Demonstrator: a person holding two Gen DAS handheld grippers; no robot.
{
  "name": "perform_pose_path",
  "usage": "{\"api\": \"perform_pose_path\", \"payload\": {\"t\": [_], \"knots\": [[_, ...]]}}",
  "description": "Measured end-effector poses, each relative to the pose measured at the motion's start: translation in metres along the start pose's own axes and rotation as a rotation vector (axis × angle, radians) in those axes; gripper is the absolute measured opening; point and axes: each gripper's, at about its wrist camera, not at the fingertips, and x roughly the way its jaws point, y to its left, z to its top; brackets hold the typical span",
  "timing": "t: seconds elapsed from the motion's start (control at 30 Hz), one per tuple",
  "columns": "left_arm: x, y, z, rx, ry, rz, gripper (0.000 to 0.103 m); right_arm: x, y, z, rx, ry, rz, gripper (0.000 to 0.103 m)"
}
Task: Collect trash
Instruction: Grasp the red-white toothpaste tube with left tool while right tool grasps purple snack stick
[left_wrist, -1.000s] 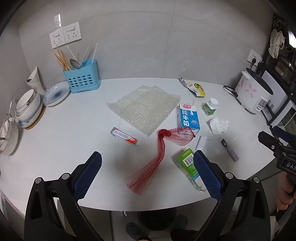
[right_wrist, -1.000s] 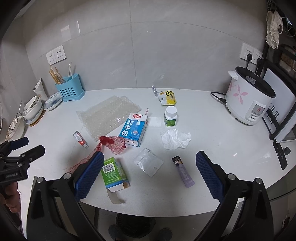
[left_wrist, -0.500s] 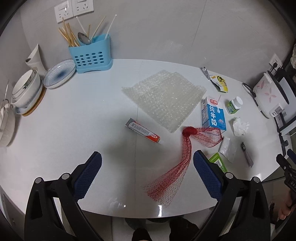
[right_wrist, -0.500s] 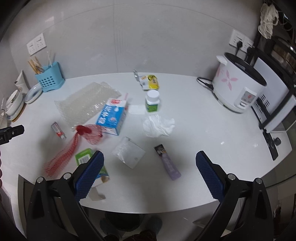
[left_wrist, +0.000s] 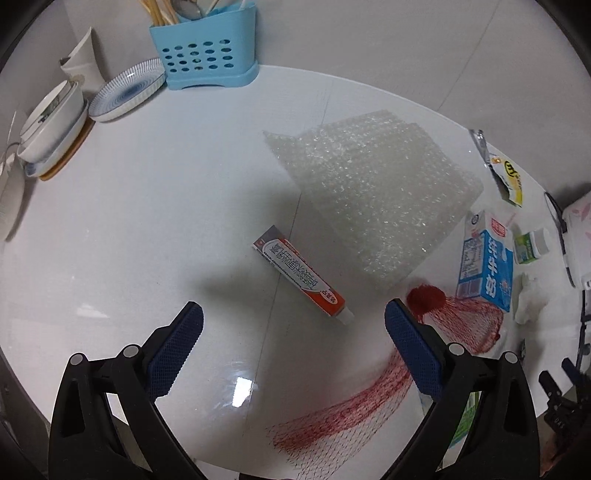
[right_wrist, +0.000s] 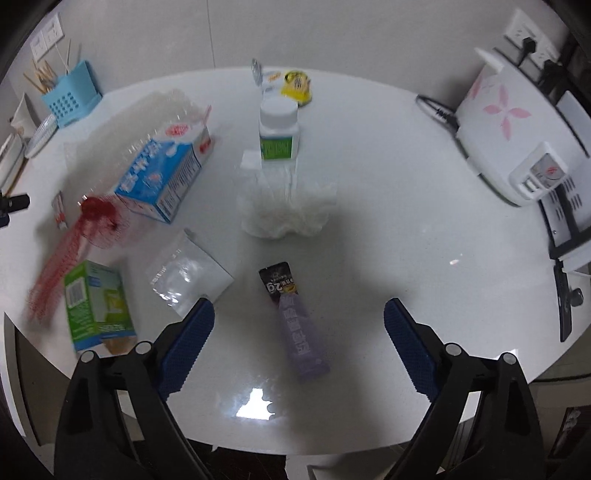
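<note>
so left gripper (left_wrist: 293, 314) points steeply down at the counter (left_wrist: 147, 221), jaws wide apart, nothing between the pads. straight ahead of the gap lies the ointment tube (left_wrist: 301, 275), flat, long axis running diagonally from upper left to lower right, cap end toward the right finger. that diagonal is the thing to sort: jaws close left-right in view, so they would pinch it slantwise unless the wrist rolls a bit. red mesh bag (left_wrist: 436, 325) sits just beside and partly behind the right finger, could snag. bubble wrap (left_wrist: 373, 188) further out.

right gripper (right_wrist: 299, 314) also points down, jaws open wide with nothing gripped, and they have just been closing a little. purple sachet (right_wrist: 295, 321) lies in the gap, long axis nearly along the pointing line, tilted slightly, dark torn end away; pads clear of it on both sides. good line-up for a pinch across its width, i'd judge. each hand is nearer its own item.

right view alone shows the clear plastic pouch (right_wrist: 188, 280), crumpled tissue (right_wrist: 288, 210), pill bottle (right_wrist: 279, 129) upright, green box (right_wrist: 96, 306), rice cooker (right_wrist: 513, 136). left view alone shows the tube clearly, plus the stacked bowls (left_wrist: 51, 122). milk carton (right_wrist: 166, 173) in both. no bin visible.
</note>
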Motion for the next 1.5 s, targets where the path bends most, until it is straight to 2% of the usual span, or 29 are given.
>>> {"api": "perform_pose_path", "payload": {"t": [0.3,0.6,0.9,1.0,1.1,1.17,1.23,1.27,1.37,1.5], "knots": [[0.042,0.009,0.021,-0.123,0.091,0.081,0.094,0.036,0.006,0.011,-0.067,0.118,0.043,0.07],[0.069,0.017,0.03,-0.199,0.205,0.088,0.087,0.047,0.004,0.02,-0.08,0.18,0.05,0.057],[0.093,0.022,0.033,-0.246,0.311,0.052,0.067,0.066,-0.005,0.023,-0.061,0.23,0.061,0.042],[0.097,0.022,0.034,-0.242,0.324,0.066,0.057,0.068,-0.005,0.022,-0.057,0.245,0.059,0.037],[0.098,0.023,0.036,-0.249,0.326,0.043,0.046,0.072,-0.007,0.017,-0.049,0.257,0.052,0.034],[0.098,0.023,0.038,-0.248,0.322,0.028,0.027,0.074,-0.006,0.016,-0.043,0.264,0.047,0.033],[0.1,0.025,0.039,-0.243,0.323,0.021,0.022,0.074,-0.005,0.012,-0.042,0.267,0.064,0.024],[0.098,0.021,0.041,-0.24,0.322,0.02,0.02,0.074,-0.003,0.01,-0.042,0.273,0.071,0.019],[0.1,0.023,0.042,-0.232,0.312,0.015,0.019,0.076,0.0,0.009,-0.045,0.274,0.057,0.017],[0.092,0.025,0.031,-0.214,0.295,0.013,0.019,0.071,0.0,0.01,-0.021,0.264,0.068,0.01]]}}
